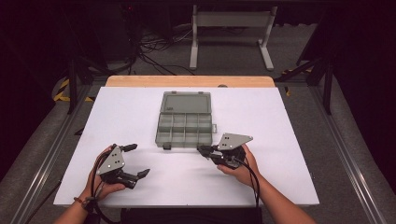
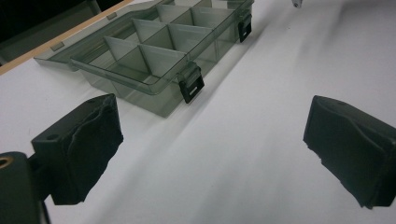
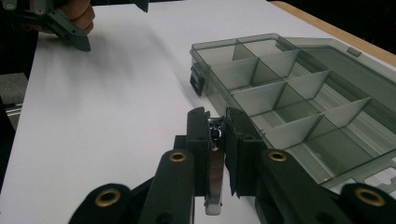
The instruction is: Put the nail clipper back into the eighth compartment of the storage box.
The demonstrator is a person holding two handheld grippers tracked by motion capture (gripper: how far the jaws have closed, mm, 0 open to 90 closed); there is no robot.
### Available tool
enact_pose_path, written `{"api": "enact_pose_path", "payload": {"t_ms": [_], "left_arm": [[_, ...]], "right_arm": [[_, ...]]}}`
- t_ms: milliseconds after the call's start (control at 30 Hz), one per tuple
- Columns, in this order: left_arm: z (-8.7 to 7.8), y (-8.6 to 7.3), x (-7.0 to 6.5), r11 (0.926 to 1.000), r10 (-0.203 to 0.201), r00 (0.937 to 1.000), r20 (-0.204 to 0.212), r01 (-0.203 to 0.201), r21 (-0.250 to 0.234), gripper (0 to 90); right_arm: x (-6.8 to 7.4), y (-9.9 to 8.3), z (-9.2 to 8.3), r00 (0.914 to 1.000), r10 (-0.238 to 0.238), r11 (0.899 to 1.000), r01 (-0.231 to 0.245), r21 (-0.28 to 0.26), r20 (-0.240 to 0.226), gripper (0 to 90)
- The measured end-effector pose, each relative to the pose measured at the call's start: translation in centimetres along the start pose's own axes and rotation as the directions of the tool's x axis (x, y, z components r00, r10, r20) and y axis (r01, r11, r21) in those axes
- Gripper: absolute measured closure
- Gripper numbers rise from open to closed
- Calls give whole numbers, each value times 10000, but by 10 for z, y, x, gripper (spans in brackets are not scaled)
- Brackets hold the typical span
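Observation:
A clear grey compartment box (image 1: pixel 184 130) lies open on the white table, its lid (image 1: pixel 186 102) folded back flat and its compartments empty. My right gripper (image 1: pixel 202 150) sits just right of the box's front edge and is shut on a small shiny metal piece (image 3: pixel 215 140). That piece hangs down between the pads, close to the box's near corner (image 3: pixel 205 70). My left gripper (image 1: pixel 139 160) rests at the front left of the table, open, with bare table between its pads (image 2: pixel 88 140). The box (image 2: pixel 154 56) lies ahead of it. The left gripper (image 3: pixel 60 23) also appears in the right gripper view, at far left.
The white table top (image 1: pixel 280 140) has a wooden strip (image 1: pixel 187 81) along its far edge. Two black latches (image 2: pixel 191 84) stick out from the box's front. Behind the table stand a metal frame (image 1: pixel 231 28) and floor cables (image 1: pixel 154 46).

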State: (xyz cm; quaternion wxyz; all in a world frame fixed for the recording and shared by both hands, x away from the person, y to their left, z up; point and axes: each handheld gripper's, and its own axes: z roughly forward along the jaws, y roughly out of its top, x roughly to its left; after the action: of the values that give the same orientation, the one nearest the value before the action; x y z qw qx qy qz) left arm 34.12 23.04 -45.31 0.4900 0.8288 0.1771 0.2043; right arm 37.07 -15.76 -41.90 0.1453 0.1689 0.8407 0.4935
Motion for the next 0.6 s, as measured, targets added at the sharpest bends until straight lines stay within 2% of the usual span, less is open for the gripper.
{"api": "enact_pose_path", "payload": {"t_ms": [600], "left_arm": [[1, 0, 0, 10000, 15, 10000, 24, -15, 17, 51]], "right_arm": [[-9, 2, -12, 9991, 227, 9991, -214, -362, 355, 810]]}}
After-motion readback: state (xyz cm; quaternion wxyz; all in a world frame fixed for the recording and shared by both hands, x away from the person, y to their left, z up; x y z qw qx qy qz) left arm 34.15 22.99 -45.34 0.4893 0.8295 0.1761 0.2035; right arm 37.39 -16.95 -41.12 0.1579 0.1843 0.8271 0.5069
